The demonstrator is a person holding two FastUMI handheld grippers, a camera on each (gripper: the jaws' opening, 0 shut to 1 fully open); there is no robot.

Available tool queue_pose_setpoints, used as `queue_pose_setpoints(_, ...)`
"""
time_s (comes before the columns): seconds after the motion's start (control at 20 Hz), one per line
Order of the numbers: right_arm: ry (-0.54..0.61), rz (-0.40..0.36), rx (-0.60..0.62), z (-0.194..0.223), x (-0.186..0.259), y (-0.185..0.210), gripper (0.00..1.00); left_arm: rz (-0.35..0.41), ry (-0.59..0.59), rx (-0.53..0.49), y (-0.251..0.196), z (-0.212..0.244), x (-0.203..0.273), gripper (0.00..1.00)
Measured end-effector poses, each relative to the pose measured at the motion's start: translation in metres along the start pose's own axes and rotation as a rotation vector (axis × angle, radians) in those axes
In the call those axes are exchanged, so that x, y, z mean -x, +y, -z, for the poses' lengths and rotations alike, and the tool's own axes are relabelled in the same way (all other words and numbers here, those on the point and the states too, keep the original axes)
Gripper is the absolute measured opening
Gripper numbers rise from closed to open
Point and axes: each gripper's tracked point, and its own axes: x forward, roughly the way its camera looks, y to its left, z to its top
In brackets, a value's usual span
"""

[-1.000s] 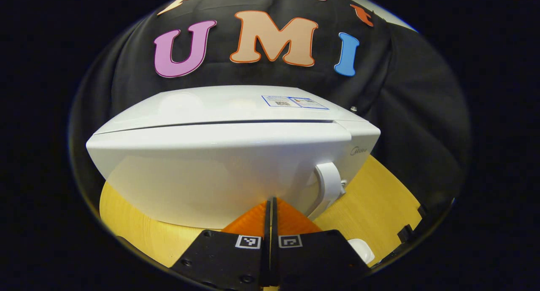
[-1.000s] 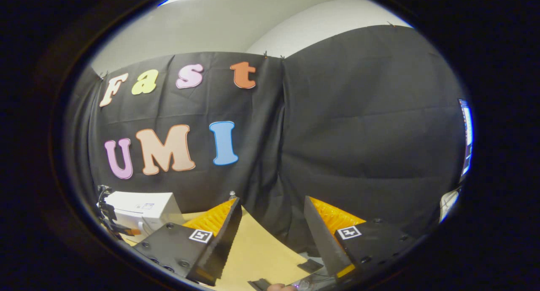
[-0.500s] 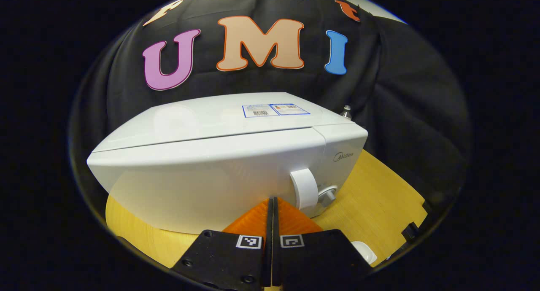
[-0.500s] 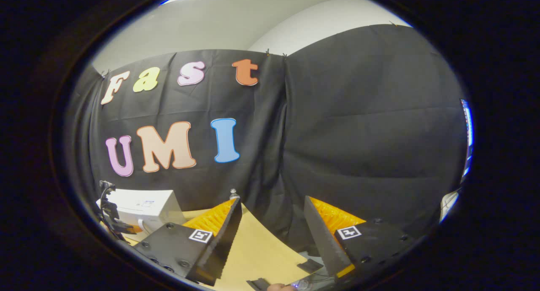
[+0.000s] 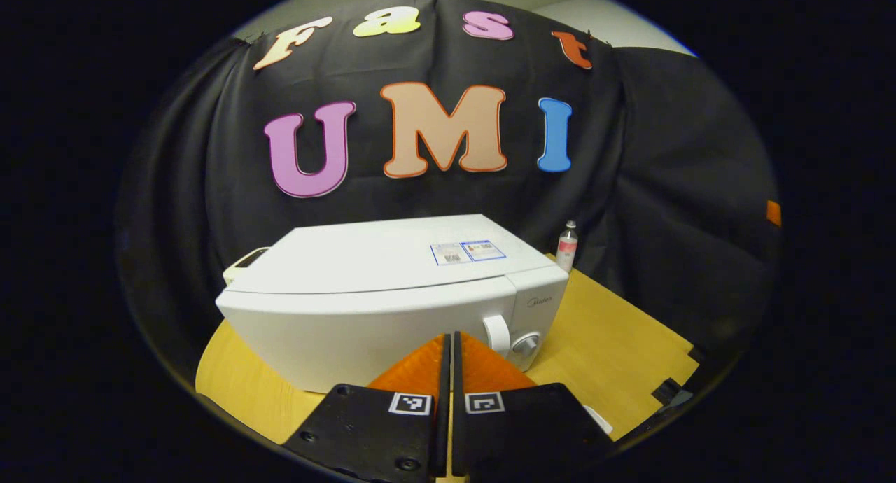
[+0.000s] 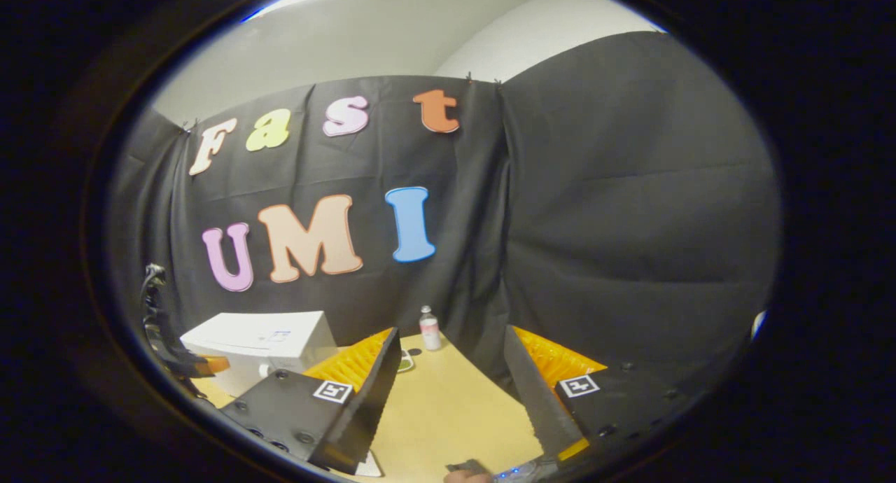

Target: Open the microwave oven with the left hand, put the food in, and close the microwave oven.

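We see the microwave oven (image 5: 392,294) standing on the wooden table (image 5: 616,343), its long axis running left to right across the left gripper view, its door shut and facing us, with the handle (image 5: 497,332) and a knob (image 5: 525,343) at its right end. Our left gripper (image 5: 448,360) sits just before the door, fingers pressed together on nothing. A small bottle (image 5: 567,246) stands behind the oven's right rear corner, near the cloth wall. Bare tabletop lies open to the right of the oven up to the table's edge. In the right gripper view, our right gripper (image 6: 448,371) is spread wide and empty over bare table, the oven (image 6: 262,339) off to its left, the bottle (image 6: 429,327) beyond.
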Motion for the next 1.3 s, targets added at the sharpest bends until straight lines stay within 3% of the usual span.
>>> queue_pose_setpoints(0.1,0.005,-0.032,0.001,0.001,-0.004,0.017,0.83,-0.040,-0.053,0.006,0.013,-0.028,0.019,0.19)
queue_pose_setpoints(0.15,0.007,-0.051,0.000,0.001,-0.005,0.026,0.83,-0.046,-0.085,0.012,0.015,-0.042,0.026,0.44)
queue_pose_setpoints(0.2,0.005,-0.064,0.001,0.000,-0.006,0.033,0.83,-0.060,-0.119,0.012,0.020,-0.059,0.037,0.61)
queue_pose_setpoints(0.25,0.002,-0.081,0.004,-0.002,-0.007,0.041,0.83,-0.079,-0.159,0.005,0.027,-0.076,0.049,0.90)
queue_pose_setpoints(0.3,-0.001,-0.095,0.010,-0.003,-0.008,0.049,0.83,-0.105,-0.201,-0.004,0.039,-0.098,0.063,0.99)
queue_pose_setpoints(0.55,-0.026,-0.153,0.017,-0.020,-0.011,0.084,0.83,-0.169,-0.347,0.035,0.063,-0.170,0.120,0.98)
queue_pose_setpoints(0.8,-0.058,-0.158,0.021,-0.060,-0.007,0.100,0.83,-0.220,-0.441,0.009,0.078,-0.224,0.171,0.96)
queue_pose_setpoints(1.05,-0.112,-0.153,0.017,-0.104,0.014,0.104,0.83,-0.217,-0.469,0.010,0.072,-0.240,0.201,0.96)
queue_pose_setpoints(1.3,-0.133,-0.129,0.039,-0.114,0.039,0.099,0.82,-0.177,-0.471,-0.014,0.057,-0.231,0.218,0.94)
